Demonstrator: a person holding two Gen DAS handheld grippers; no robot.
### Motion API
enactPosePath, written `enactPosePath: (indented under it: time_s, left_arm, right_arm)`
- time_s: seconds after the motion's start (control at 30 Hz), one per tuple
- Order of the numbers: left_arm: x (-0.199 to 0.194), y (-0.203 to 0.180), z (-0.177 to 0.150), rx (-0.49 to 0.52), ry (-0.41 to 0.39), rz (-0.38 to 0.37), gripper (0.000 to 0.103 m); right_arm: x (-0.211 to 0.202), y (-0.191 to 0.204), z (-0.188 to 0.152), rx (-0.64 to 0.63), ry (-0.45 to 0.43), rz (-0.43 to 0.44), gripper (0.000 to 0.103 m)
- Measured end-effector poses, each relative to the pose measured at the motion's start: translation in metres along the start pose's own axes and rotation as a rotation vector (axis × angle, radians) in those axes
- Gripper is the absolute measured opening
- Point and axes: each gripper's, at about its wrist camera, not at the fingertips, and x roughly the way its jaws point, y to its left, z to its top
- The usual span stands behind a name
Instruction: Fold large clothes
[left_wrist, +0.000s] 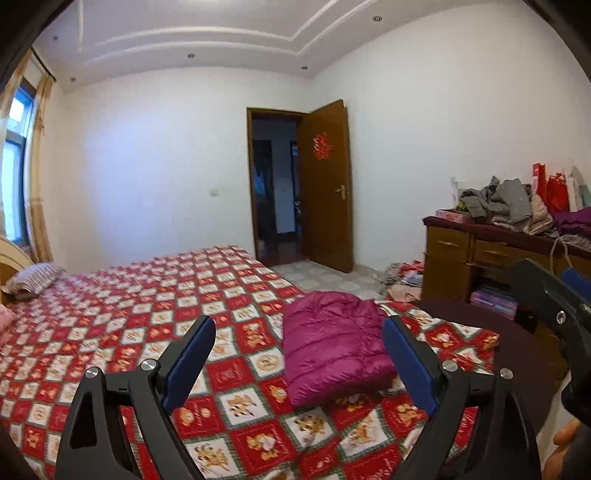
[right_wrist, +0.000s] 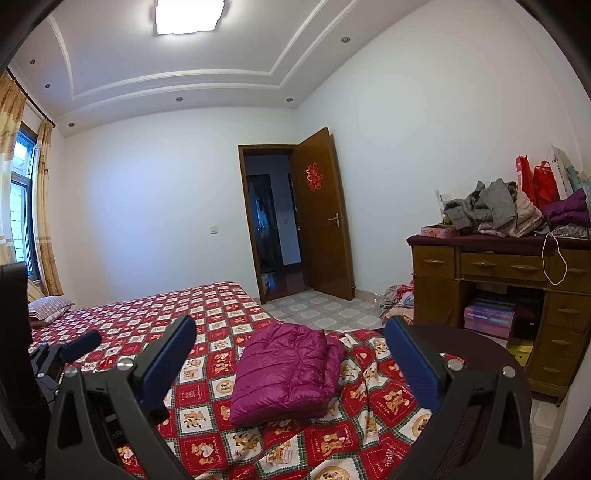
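Observation:
A magenta puffer jacket (left_wrist: 332, 347) (right_wrist: 288, 373) lies folded into a compact rectangle on the red checked bedspread (left_wrist: 129, 314) (right_wrist: 155, 306), near the bed's foot corner. My left gripper (left_wrist: 299, 325) is held above the bed, short of the jacket, open and holding nothing. My right gripper (right_wrist: 290, 325) is also open and holding nothing, raised above the bed with the jacket showing between its blue pads (right_wrist: 410, 354). The right gripper's body shows at the right edge of the left wrist view, and the left one at the left edge of the right wrist view.
A wooden dresser (right_wrist: 498, 273) (left_wrist: 465, 254) stands at right, piled with grey, pink and purple clothes (right_wrist: 491, 214). More clothes (right_wrist: 397, 299) lie on the tiled floor beside it. A dark round surface (right_wrist: 472, 343) sits by the bed corner. The door (right_wrist: 321, 214) stands open; a pillow (left_wrist: 35, 277) lies far left.

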Motion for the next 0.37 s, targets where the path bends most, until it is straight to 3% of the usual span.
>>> enactPosePath:
  time_s: [0.37]
  left_arm:
    - [0.018,0.004,-0.006,-0.003,0.065,0.034,0.092]
  right_arm:
    - [0.011,-0.003,-0.003,0.012,0.045,0.007,0.103]
